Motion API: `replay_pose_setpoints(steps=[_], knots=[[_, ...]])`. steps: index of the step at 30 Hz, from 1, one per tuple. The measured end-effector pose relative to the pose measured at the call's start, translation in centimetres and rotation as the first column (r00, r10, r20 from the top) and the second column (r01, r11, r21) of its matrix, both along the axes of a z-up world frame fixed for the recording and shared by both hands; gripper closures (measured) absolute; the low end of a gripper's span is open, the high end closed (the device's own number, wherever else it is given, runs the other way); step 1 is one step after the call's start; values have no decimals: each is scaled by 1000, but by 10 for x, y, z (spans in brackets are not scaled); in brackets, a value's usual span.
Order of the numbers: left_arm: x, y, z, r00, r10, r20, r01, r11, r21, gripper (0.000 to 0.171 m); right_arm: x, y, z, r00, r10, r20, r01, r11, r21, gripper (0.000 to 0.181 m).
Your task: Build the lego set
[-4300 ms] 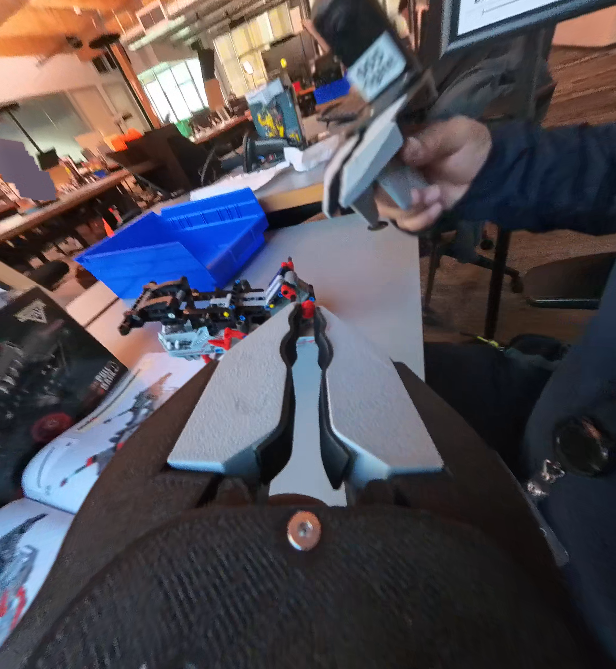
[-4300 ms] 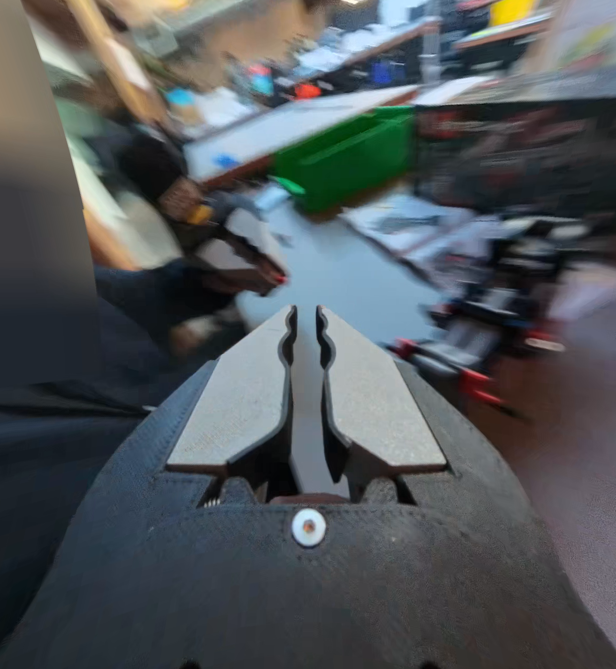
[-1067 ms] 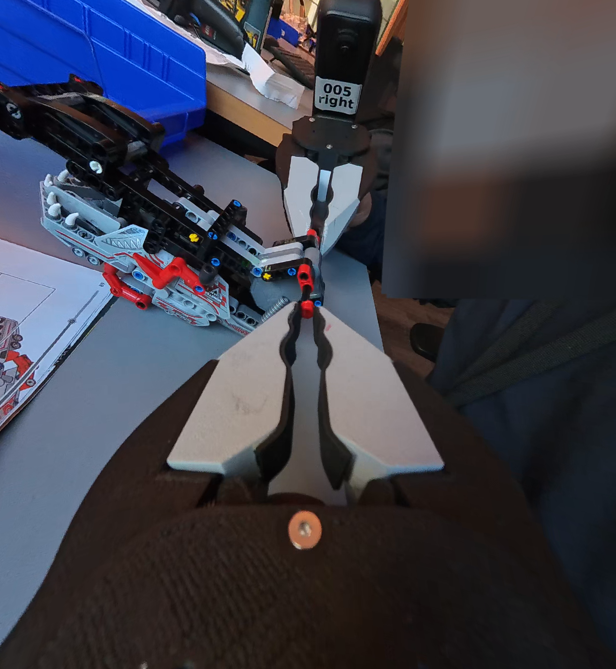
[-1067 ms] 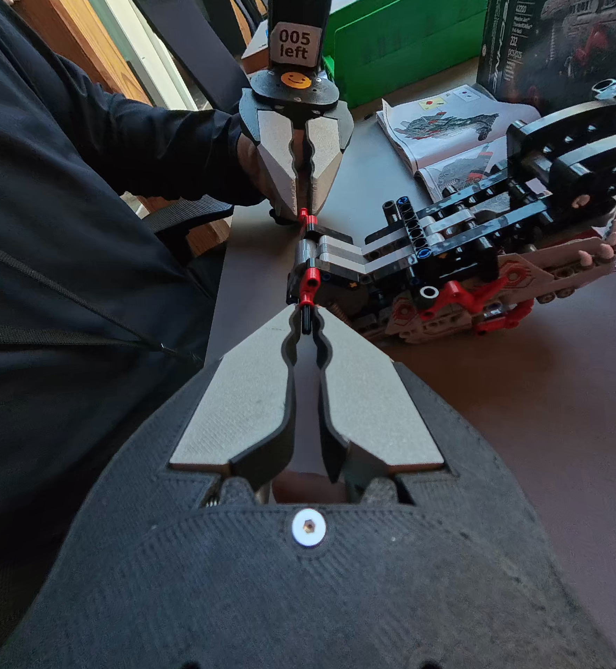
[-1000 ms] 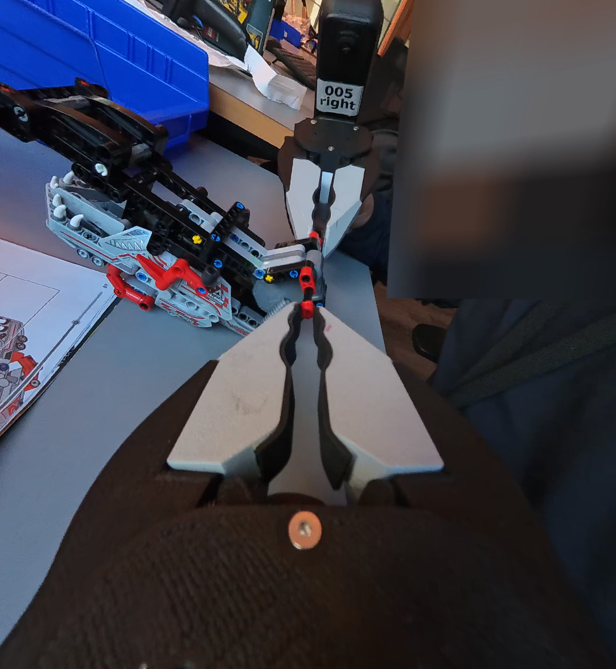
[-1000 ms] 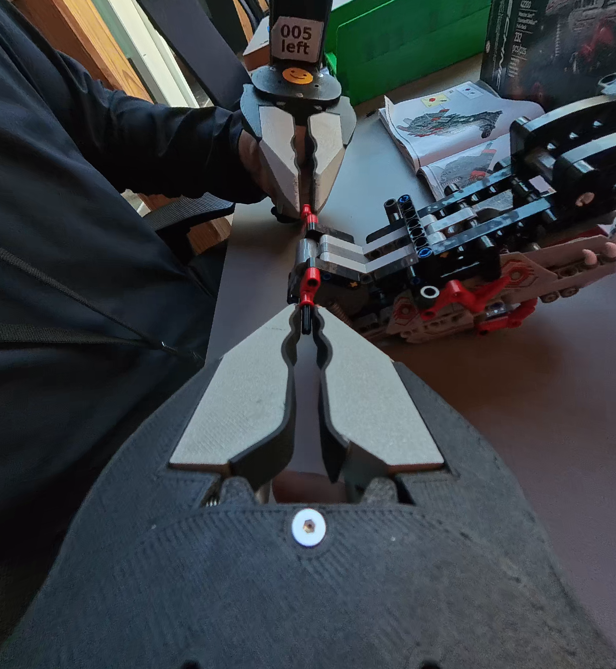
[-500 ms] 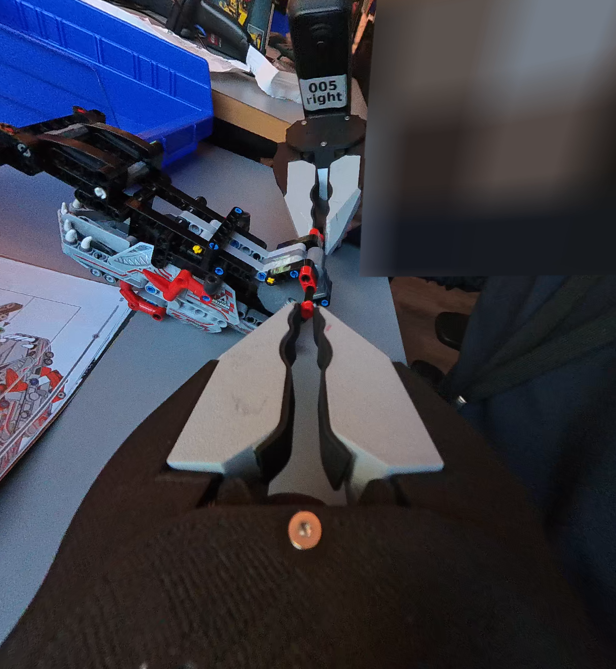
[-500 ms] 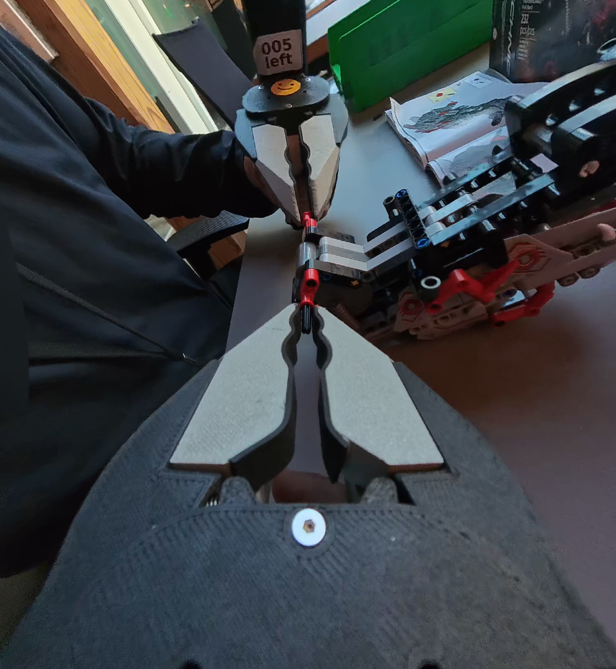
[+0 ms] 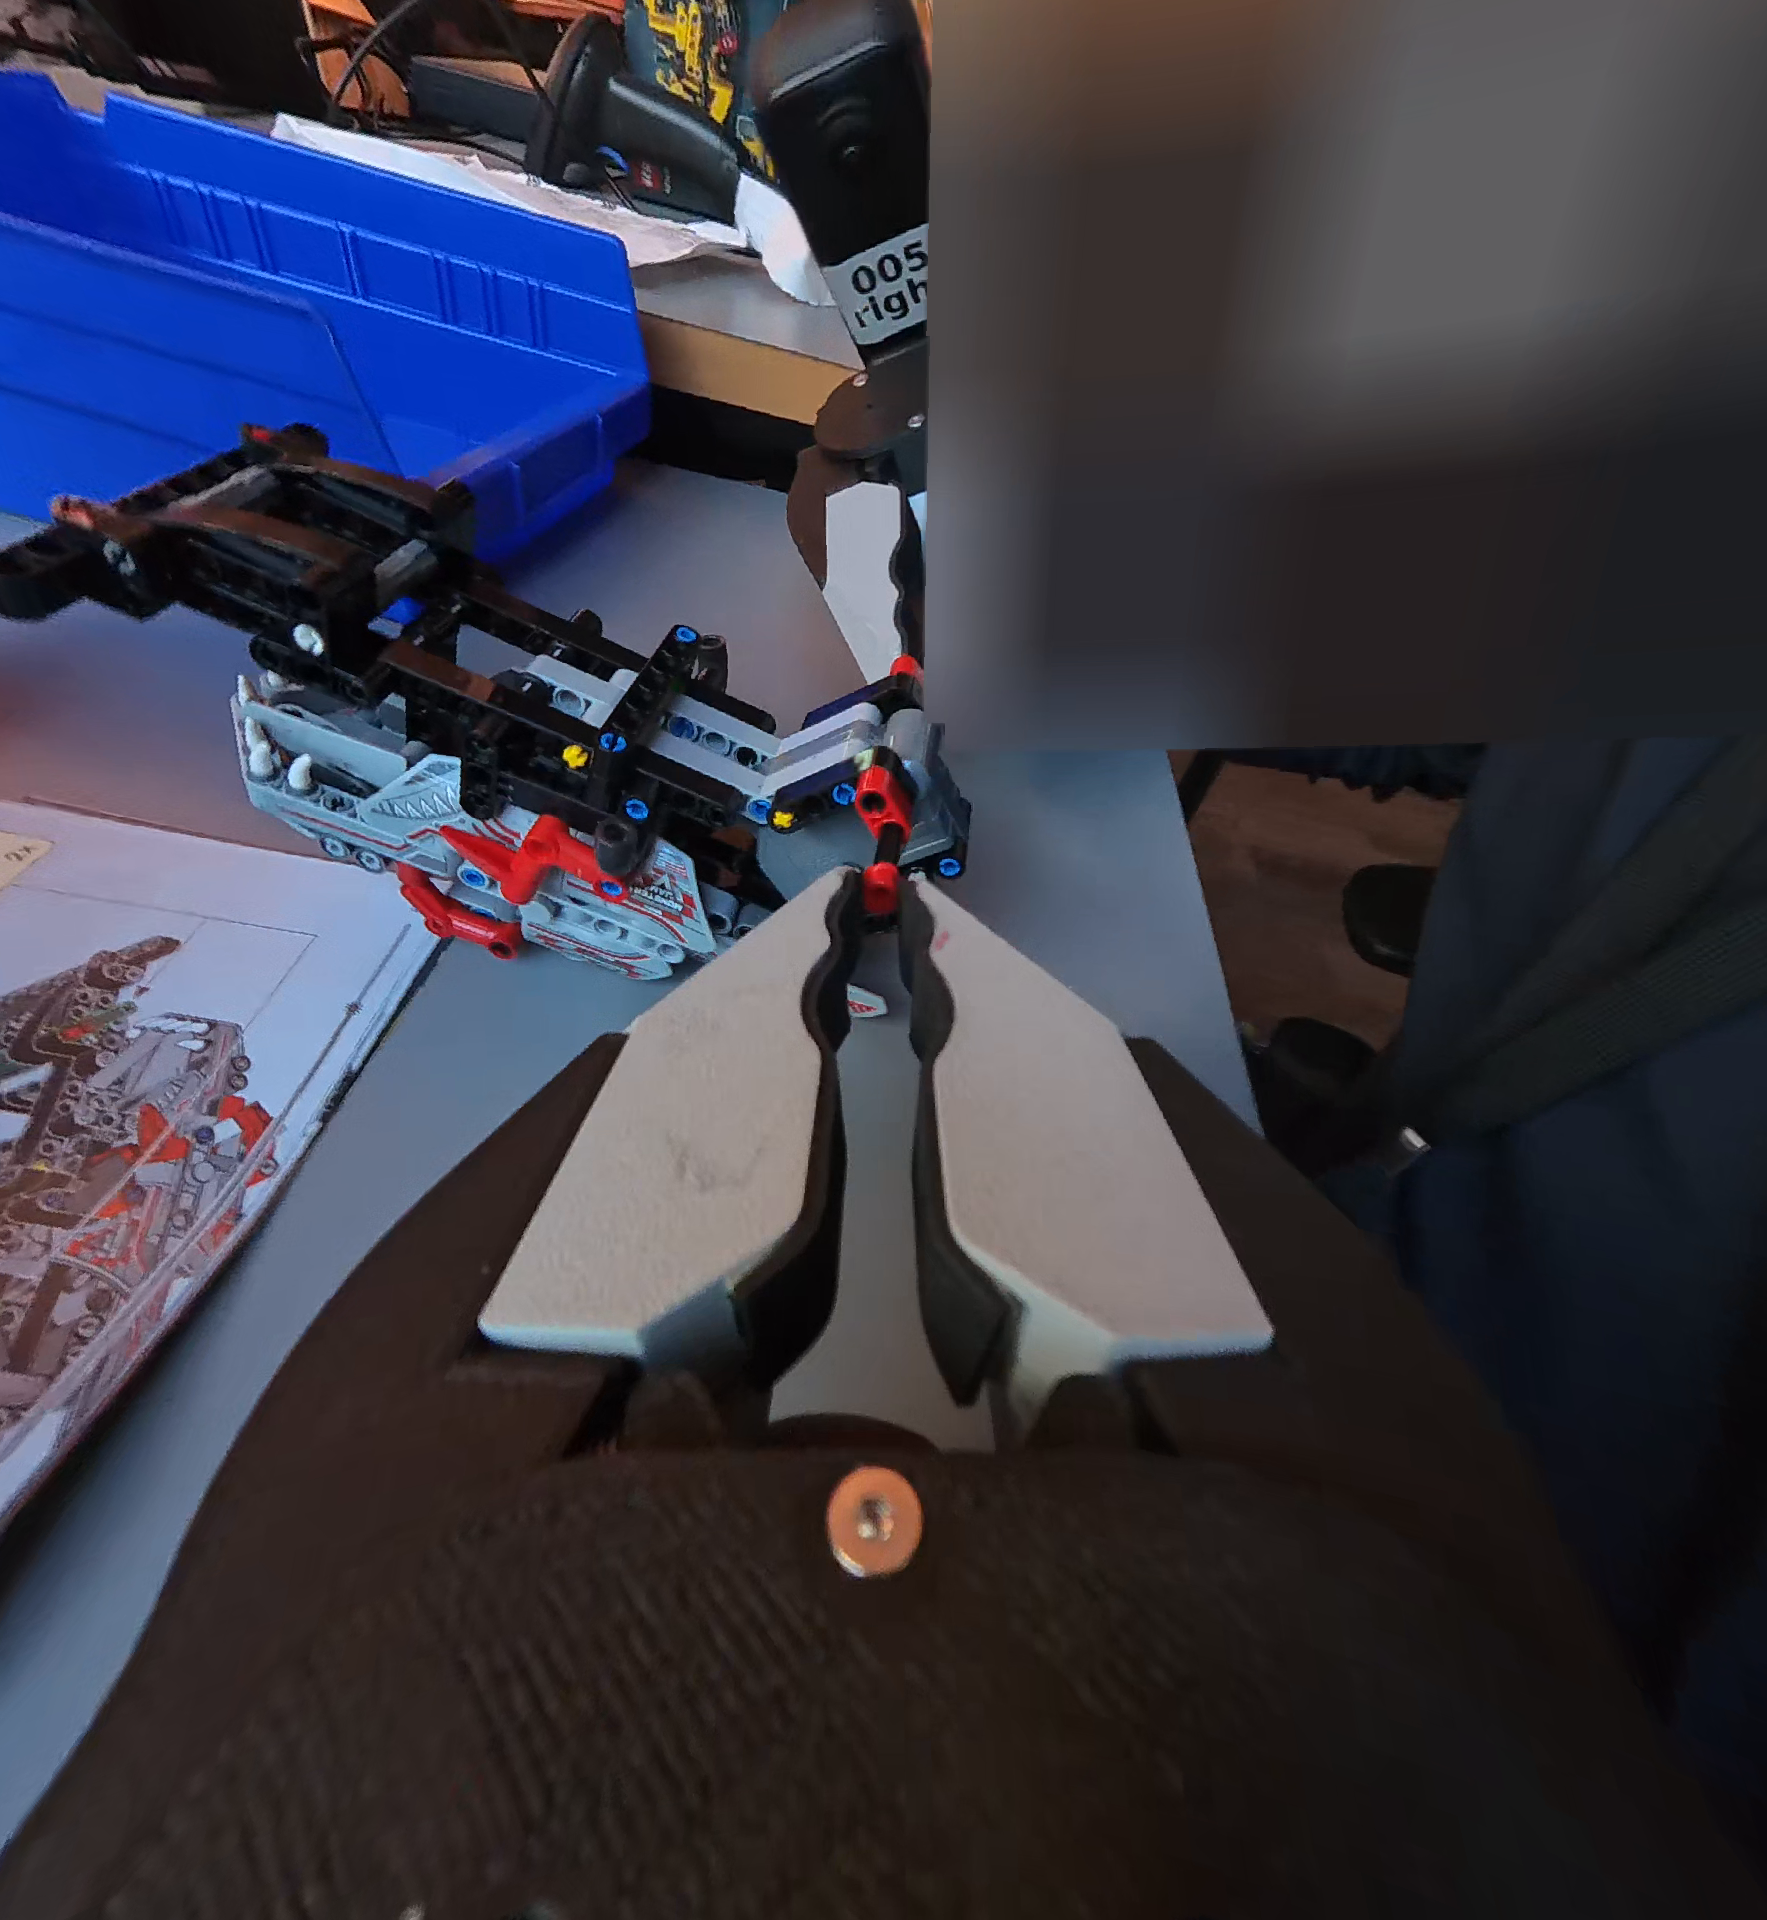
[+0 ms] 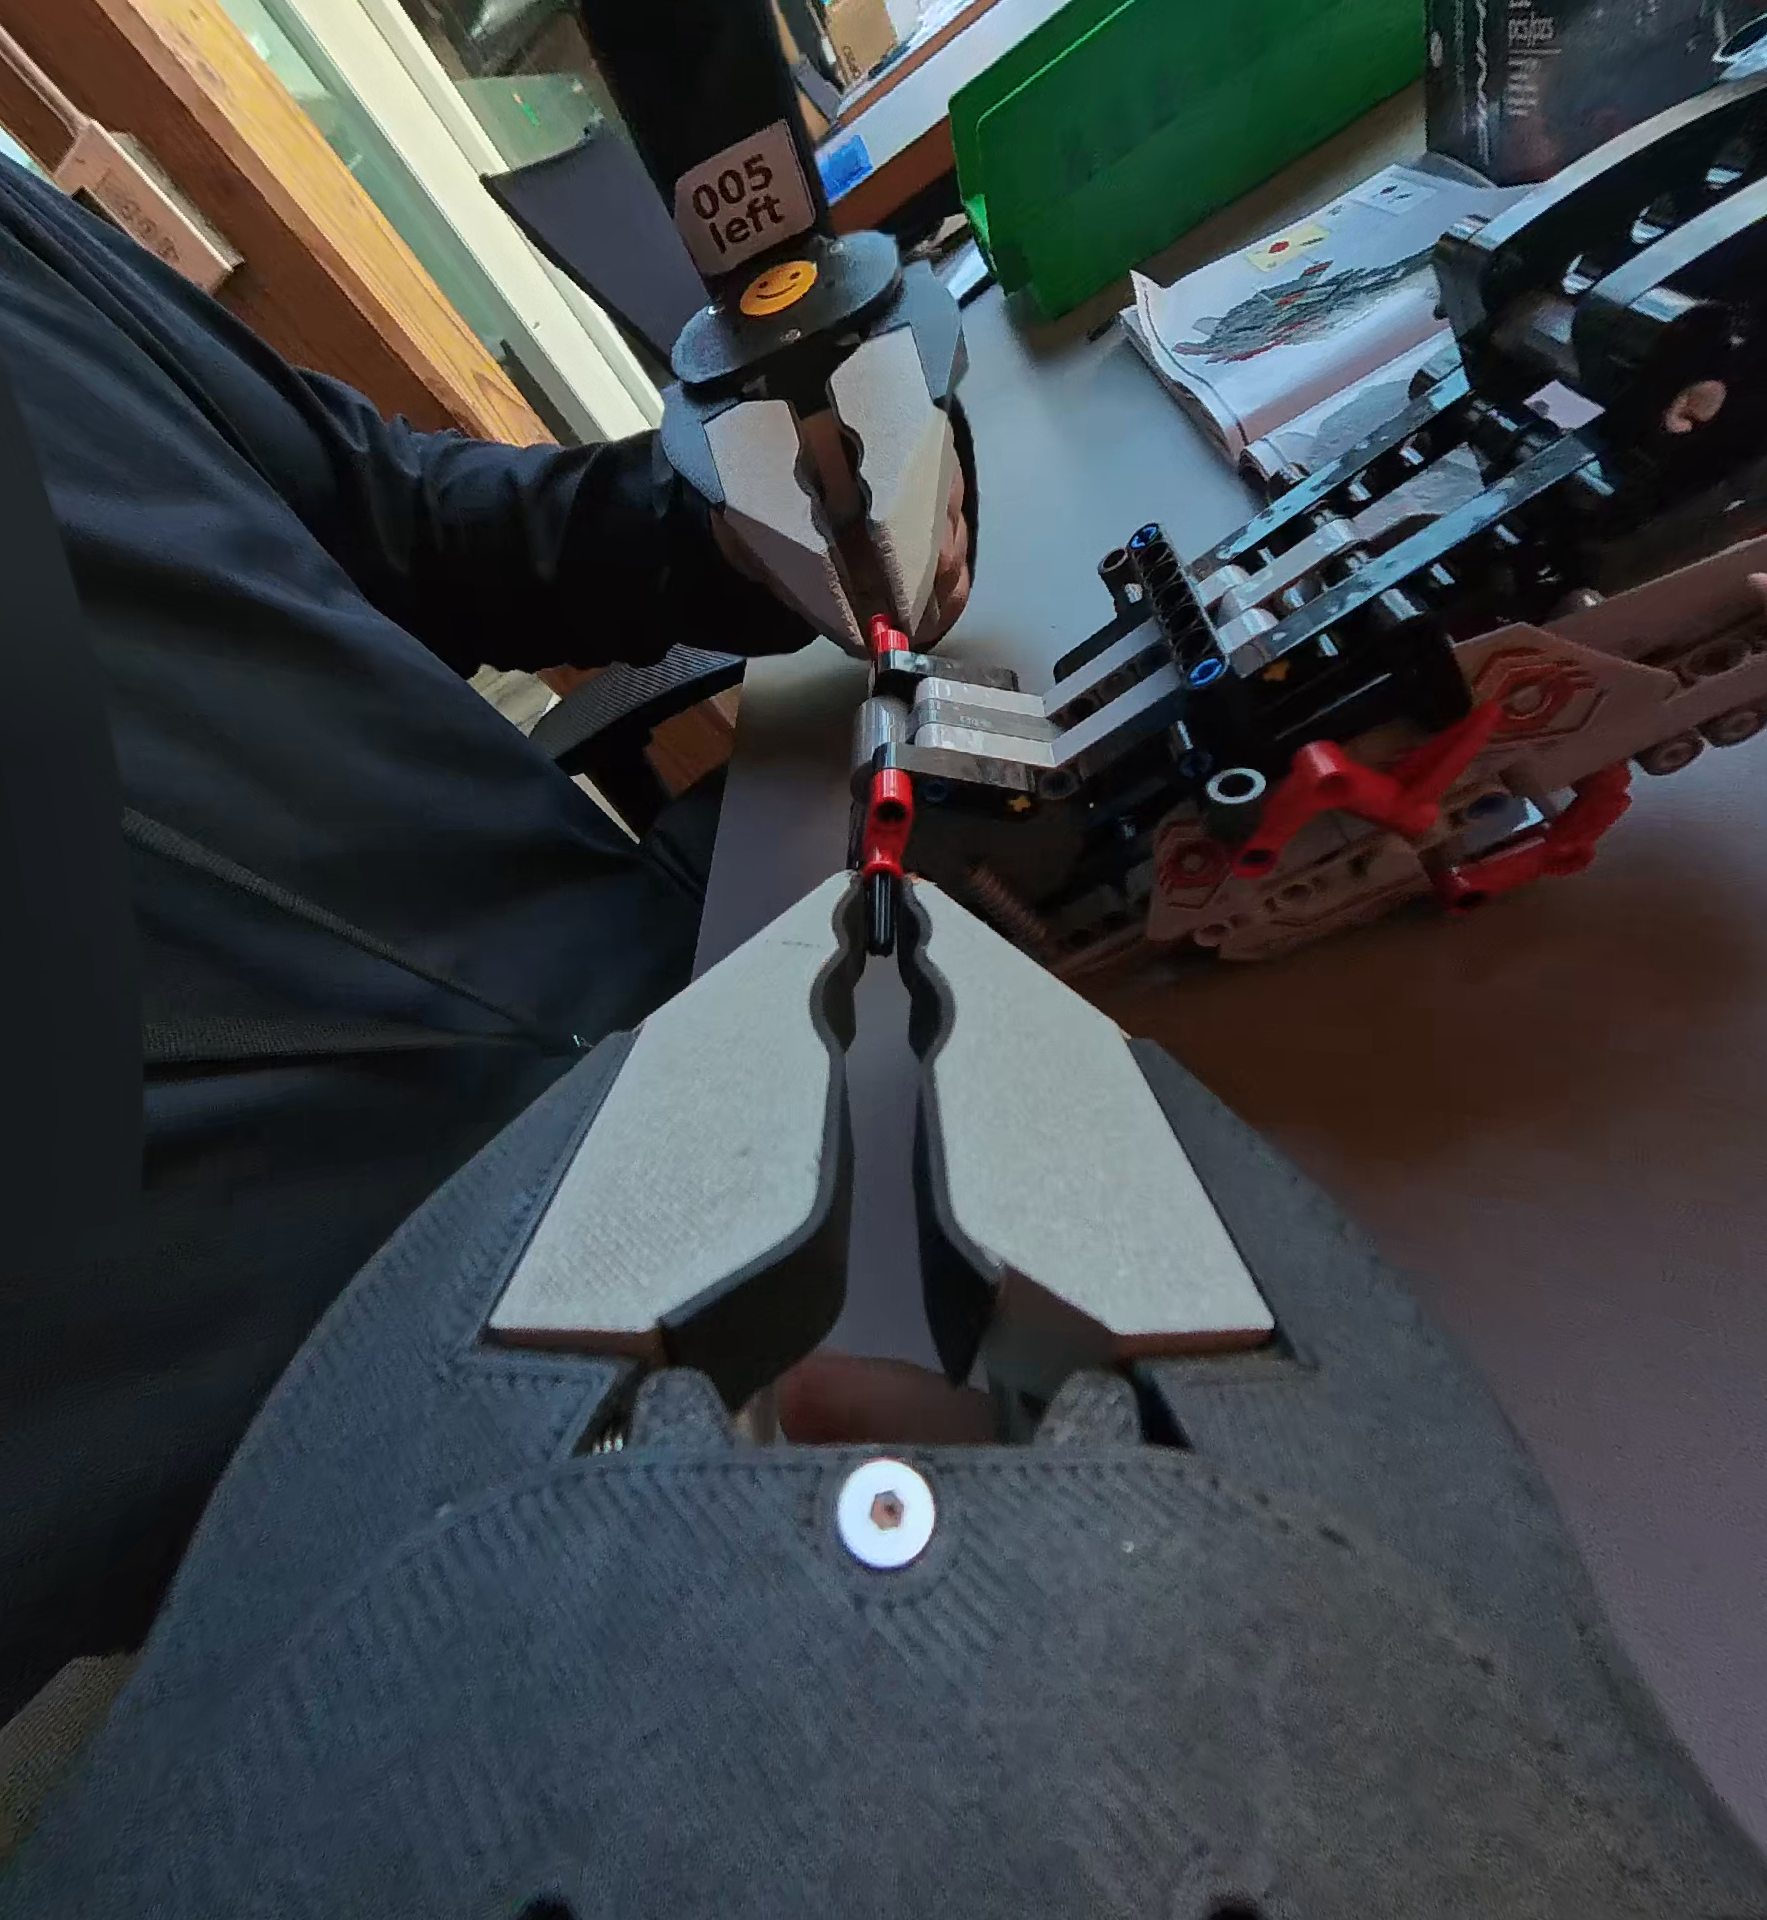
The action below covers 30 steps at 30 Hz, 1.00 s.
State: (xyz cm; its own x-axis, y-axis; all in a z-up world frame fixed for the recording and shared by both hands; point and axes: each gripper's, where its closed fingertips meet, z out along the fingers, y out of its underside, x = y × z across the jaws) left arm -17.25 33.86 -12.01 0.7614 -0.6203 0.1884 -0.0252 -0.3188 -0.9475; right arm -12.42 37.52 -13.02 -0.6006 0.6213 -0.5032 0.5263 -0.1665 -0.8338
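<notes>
On the far left lies the instruction book, open on the grey table. Behind it stands a blue bin.

Next comes the lego model. It sits on the table near the edge closest to the person. It is long, black on top and grey with red bits below. It looks light, hard and stiff, but it is made of many small parts that can pop off if squeezed or twisted. The black beams look like the strongest place to hold it.

At the right end of the model a thin axle with red bushes pokes out on both sides. The left gripper pinches one tip of it, on a red bush. Its fingers are almost pressed together.

The right gripper pinches the other tip, on the black end. Its fingers are nearly closed too.

The axle is thin and smooth, so I think it can slip or bend. A soft, straight push from both ends seems safest. Holding only the tips gives little grip.
</notes>
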Motion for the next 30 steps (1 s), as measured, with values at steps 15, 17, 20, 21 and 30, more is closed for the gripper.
replay_pose_setpoints(steps=[15,17,20,21,30], knots=[[5,9,5,997,7,-77,2,993,118,169,1,10,3,999,35,13,-33,994,-100,181],[10,7,3,994,-15,-109,29,991,132,169,1,13,5,999,36,19,-33,992,-123,181],[7,11,7,996,-8,-88,21,989,147,169,1,13,3,998,51,30,-47,992,-119,181],[6,12,8,997,-5,-77,16,989,149,169,1,13,2,998,59,37,-54,992,-117,181],[8,21,15,998,-55,-21,58,983,173,169,2,21,1,992,99,76,-84,980,-182,181]])
